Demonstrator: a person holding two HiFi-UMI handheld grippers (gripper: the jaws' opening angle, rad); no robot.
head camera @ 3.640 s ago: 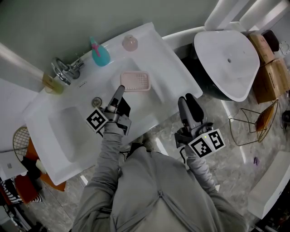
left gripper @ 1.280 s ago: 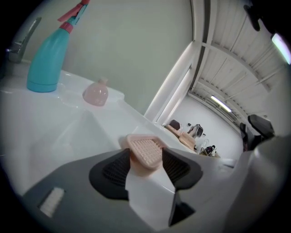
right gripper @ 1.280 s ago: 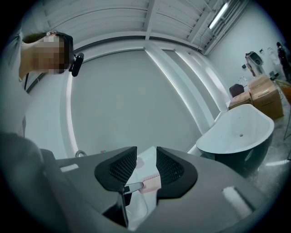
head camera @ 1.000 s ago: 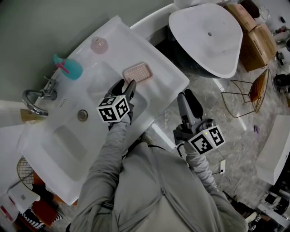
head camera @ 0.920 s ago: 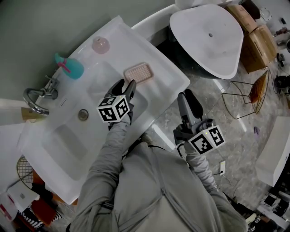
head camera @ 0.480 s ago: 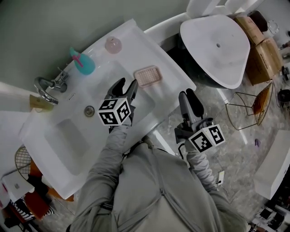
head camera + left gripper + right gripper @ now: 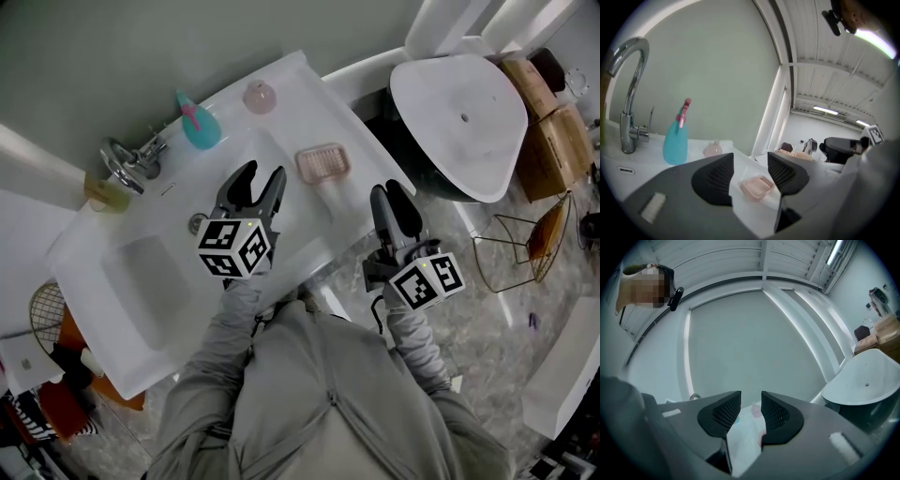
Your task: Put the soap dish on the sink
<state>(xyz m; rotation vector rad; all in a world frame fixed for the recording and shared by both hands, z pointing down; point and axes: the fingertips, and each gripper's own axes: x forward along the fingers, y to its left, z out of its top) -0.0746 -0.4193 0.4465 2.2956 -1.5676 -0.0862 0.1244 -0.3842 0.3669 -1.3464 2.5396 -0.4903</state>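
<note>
A white rectangular ceramic sink [image 7: 309,94] runs slantwise across the upper left of the head view. The pink ribbed plastic soap dish [image 7: 323,162] lies flat on the sink's flat rim at the right of the basin, near upper centre of the frame, with nothing gripping it.

The left gripper [image 7: 262,172] hangs over the basin at centre-left, just left of and below the soap dish and clear of it. In the left gripper view its jaws stand wide apart with nothing between them, and the soap dish [image 7: 757,186] shows in the gap beyond them, resting on the white rim.

The right gripper [image 7: 386,189] is at centre-right of the head view, off the sink's right edge. In the right gripper view the right gripper [image 7: 751,411] has only a narrow gap between its jaws and holds nothing; a strip of the white sink shows through the gap.

Along the sink's back edge, towards the upper left, stand a teal plastic pump bottle [image 7: 199,125], a small round pink bottle [image 7: 260,96] and a curved chrome tap [image 7: 127,159]. A large white rounded tub [image 7: 464,112] fills the upper right, with brown cardboard boxes [image 7: 553,122] at the right edge.
</note>
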